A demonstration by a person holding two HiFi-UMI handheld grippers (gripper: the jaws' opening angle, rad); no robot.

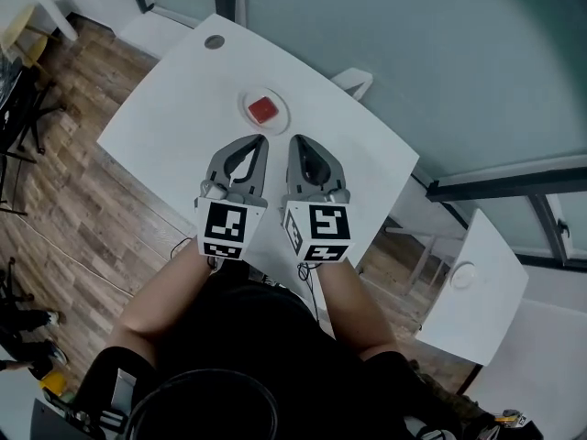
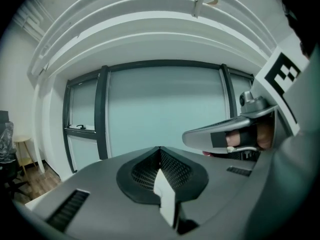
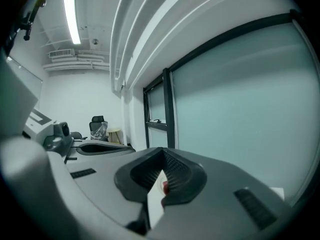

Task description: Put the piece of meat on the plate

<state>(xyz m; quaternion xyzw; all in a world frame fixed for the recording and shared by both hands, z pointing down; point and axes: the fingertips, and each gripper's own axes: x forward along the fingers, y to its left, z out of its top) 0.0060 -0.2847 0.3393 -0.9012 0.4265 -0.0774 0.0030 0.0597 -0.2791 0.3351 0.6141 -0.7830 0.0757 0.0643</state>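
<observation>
A red piece of meat (image 1: 263, 109) lies on a small white plate (image 1: 278, 118) near the middle of the white table (image 1: 156, 117). Both grippers are held up side by side on the near side of the plate, apart from it, pointing roughly level toward the glass wall. My left gripper (image 1: 262, 139) (image 2: 160, 149) is shut with nothing in it. My right gripper (image 1: 294, 139) (image 3: 161, 155) is shut too, and only a small red glimpse shows through the slit at its base. The left gripper view catches the right gripper (image 2: 220, 134) alongside.
A small grey disc (image 1: 214, 41) lies at the table's far corner. A white chair (image 1: 354, 82) stands at the far edge by the glass wall (image 1: 440, 53). A second white table (image 1: 481, 282) stands to the right, and wooden floor (image 1: 64, 181) lies to the left.
</observation>
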